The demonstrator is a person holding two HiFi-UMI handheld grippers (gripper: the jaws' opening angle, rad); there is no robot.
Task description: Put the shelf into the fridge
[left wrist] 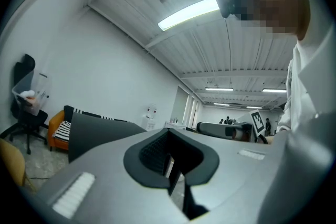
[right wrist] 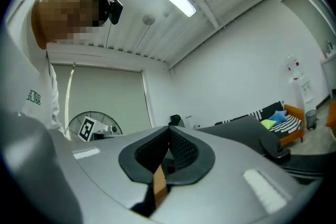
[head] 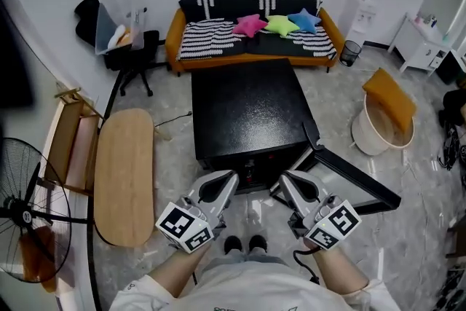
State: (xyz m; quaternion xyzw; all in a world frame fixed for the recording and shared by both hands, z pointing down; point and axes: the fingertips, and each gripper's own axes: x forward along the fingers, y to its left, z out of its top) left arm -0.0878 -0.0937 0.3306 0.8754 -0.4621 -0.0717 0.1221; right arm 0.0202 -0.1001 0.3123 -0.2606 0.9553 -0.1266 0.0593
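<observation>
The black mini fridge (head: 247,113) stands on the floor in front of me, seen from above. Its door (head: 349,175) is swung open to the right. My left gripper (head: 227,177) and right gripper (head: 286,178) hover side by side just before the fridge's open front, tips angled up and forward. In the left gripper view the jaws of the left gripper (left wrist: 169,134) meet at the tips, and so do those of the right gripper (right wrist: 169,131) in its view. Neither shows anything held. I cannot make out a shelf in any view.
An oval wooden table (head: 124,175) lies to the left, with a standing fan (head: 29,207) beyond it. A white tub with an orange lid (head: 382,124) sits right of the fridge. A striped sofa (head: 255,33) and an office chair (head: 131,54) stand at the back wall. My shoes (head: 246,244) are just below the grippers.
</observation>
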